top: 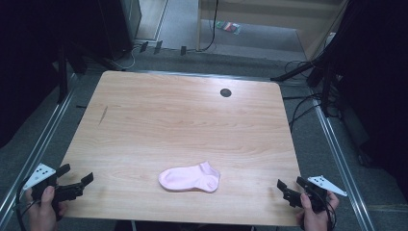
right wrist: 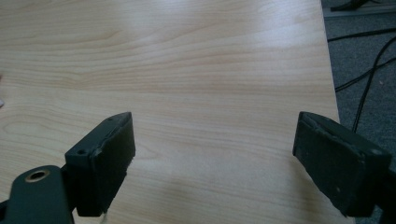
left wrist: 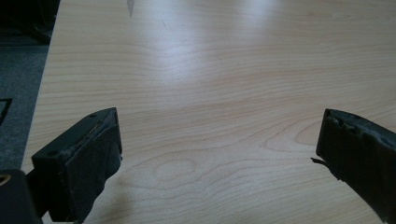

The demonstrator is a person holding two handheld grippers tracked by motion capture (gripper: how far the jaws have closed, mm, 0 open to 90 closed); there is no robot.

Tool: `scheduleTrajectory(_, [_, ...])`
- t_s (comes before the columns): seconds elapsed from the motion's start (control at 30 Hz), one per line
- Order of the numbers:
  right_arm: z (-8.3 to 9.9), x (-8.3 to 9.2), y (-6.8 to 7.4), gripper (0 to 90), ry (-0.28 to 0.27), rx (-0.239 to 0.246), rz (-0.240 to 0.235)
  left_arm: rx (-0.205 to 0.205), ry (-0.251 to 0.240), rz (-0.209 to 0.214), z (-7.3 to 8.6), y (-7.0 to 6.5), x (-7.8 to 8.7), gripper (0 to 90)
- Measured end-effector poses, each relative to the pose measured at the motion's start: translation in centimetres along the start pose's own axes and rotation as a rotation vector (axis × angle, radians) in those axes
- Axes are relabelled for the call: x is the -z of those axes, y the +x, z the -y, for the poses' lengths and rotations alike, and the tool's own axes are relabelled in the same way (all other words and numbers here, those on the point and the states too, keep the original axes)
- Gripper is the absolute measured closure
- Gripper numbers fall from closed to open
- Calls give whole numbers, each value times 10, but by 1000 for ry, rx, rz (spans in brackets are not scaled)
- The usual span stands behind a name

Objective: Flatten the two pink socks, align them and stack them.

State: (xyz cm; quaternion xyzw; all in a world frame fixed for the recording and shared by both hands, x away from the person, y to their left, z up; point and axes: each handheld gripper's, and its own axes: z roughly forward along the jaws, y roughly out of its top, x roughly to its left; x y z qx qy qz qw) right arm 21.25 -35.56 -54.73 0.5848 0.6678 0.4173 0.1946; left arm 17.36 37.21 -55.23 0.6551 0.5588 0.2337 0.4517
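A pale pink ankle sock [top: 189, 177] lies flat on its side near the front edge of the wooden bench [top: 183, 120], cuff seemingly toward the right, toe pointing left.

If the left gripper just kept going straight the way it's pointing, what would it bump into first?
Probably nothing soon. The left gripper is open, and ahead of it lies just bare table. The pink sock seems off to its side, though depth is hard to judge.

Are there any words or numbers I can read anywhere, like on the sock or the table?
None can be read. The pink sock and the table are plain. A small colourful packet on the floor beyond the table is too small and blurred to read.
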Motion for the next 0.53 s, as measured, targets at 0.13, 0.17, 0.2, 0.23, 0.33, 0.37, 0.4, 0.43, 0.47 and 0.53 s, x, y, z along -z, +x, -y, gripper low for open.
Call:
scheduleTrajectory(0.13, [1, 2, -4, 131, -7, -14, -3, 0, 9, -3, 0, 0, -2, 2])
scheduleTrajectory(0.17, [1, 1, -5, 131, -10, -22, -2, 2, 9, -1, 0, 1, -2, 2])
scheduleTrajectory(0.2, [1, 1, -6, 132, -9, -27, -3, 6, 11, 2, 0, 1, -2, 2])
scheduleTrajectory(0.23, [1, 1, -6, 132, -9, -27, -3, 12, 8, 3, 0, 1, -2, 2])
scheduleTrajectory(0.33, [1, 0, -5, 131, -1, -20, 0, 16, 11, 3, 0, 2, -2, 2])
scheduleTrajectory(0.37, [1, 0, -4, 131, 1, -18, -1, 18, 14, 5, 0, 2, -2, 2])
scheduleTrajectory(0.4, [1, 0, -4, 131, 1, -17, 0, 20, 16, 5, 0, 2, -3, 2])
scheduleTrajectory(0.43, [1, 0, -4, 131, 0, -18, 0, 18, 17, 3, -1, 3, -3, 2])
scheduleTrajectory(0.47, [0, 0, -5, 131, 1, -20, 1, 22, 16, 2, -1, 3, -3, 2])
scheduleTrajectory(0.53, [0, 1, -5, 132, -3, -23, 0, 31, 29, -14, -1, 4, -4, 2])
